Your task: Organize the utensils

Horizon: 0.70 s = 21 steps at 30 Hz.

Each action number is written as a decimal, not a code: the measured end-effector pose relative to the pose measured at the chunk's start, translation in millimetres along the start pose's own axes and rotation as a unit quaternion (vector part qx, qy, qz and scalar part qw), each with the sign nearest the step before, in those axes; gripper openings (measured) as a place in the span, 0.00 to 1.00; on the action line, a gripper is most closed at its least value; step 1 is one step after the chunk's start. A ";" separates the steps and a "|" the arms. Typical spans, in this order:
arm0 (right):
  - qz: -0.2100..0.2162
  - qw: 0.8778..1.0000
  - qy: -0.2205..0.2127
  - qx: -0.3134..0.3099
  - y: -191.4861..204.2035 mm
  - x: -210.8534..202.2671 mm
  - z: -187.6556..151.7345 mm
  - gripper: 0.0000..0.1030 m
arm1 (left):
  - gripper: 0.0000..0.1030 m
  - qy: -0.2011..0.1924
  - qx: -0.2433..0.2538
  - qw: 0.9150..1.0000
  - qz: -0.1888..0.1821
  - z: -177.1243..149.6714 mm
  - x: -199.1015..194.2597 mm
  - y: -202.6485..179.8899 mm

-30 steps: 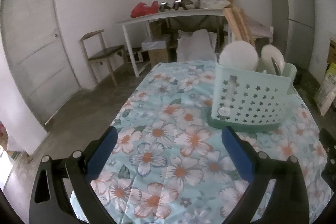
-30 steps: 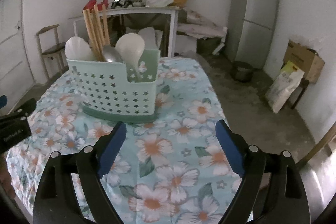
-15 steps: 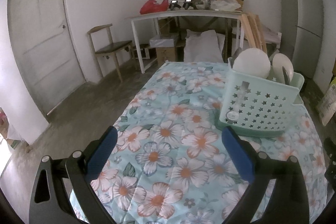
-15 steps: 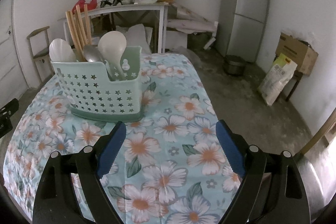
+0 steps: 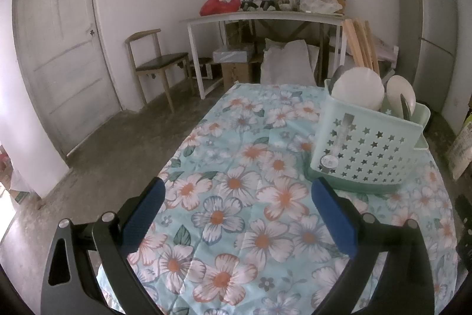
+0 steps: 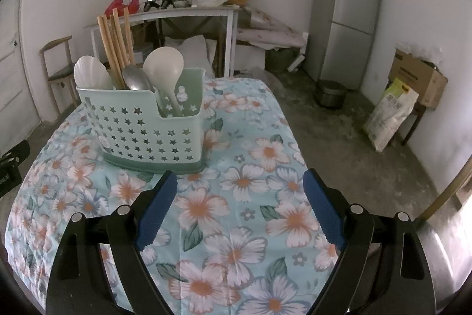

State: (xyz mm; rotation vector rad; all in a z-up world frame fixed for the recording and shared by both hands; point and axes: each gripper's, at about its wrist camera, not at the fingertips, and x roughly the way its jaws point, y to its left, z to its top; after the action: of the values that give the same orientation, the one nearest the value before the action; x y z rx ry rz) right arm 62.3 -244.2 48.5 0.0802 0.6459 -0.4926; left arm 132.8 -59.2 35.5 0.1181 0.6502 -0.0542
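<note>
**Both grippers empty over the table, utensils standing in the caddy**

The left gripper (image 5: 236, 194) hangs above the floral cloth (image 5: 236, 214), its blue pads spread wide with nothing between them. The right gripper (image 6: 239, 185) is the same: pads far apart, only cloth under them.

Ahead of the left gripper and off to its right stands the caddy (image 5: 365, 149), a pale green basket with star holes. From the right wrist view it sits ahead and to the left, just beyond the left pad tip.

Inside it, all upright, are a white spoon (image 6: 88, 73) at the left end, wooden chopsticks (image 6: 113, 40) leaning behind it, a metal spoon (image 6: 135, 80) in the middle, and a white ladle (image 6: 165, 64) in the lower right compartment.

Beyond the table are a chair (image 5: 156, 64), a cluttered white bench (image 5: 265, 16) and a fridge (image 6: 345, 19).
</note>
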 end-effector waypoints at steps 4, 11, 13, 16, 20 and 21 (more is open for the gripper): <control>0.000 1.000 0.000 -0.001 0.8 -0.4 0.4 0.81 | 0.94 0.000 0.000 1.000 0.000 0.1 0.2 0.2; 0.001 1.000 -0.001 -0.003 2.0 -0.3 2.0 0.81 | 0.95 0.001 0.000 1.000 0.001 -0.1 0.5 0.4; 0.000 1.000 -0.002 -0.003 2.3 -0.1 2.5 0.81 | 0.95 0.001 -0.001 1.000 0.001 0.0 0.4 0.4; 0.001 1.000 -0.002 -0.004 2.8 0.1 2.7 0.81 | 0.95 0.001 0.000 1.000 0.000 -0.1 0.8 0.3; 0.001 1.000 -0.002 -0.004 3.7 0.0 3.5 0.81 | 0.95 0.001 0.000 1.000 0.001 0.1 0.7 0.4; 0.001 1.000 -0.002 -0.004 3.2 -0.1 3.0 0.81 | 0.95 0.001 0.000 1.000 0.000 0.1 0.7 0.4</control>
State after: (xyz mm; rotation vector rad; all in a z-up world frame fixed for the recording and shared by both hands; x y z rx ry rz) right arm 65.4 -242.0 50.7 0.0727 0.6430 -0.4884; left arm 133.4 -58.9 35.2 0.1188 0.6528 -0.0533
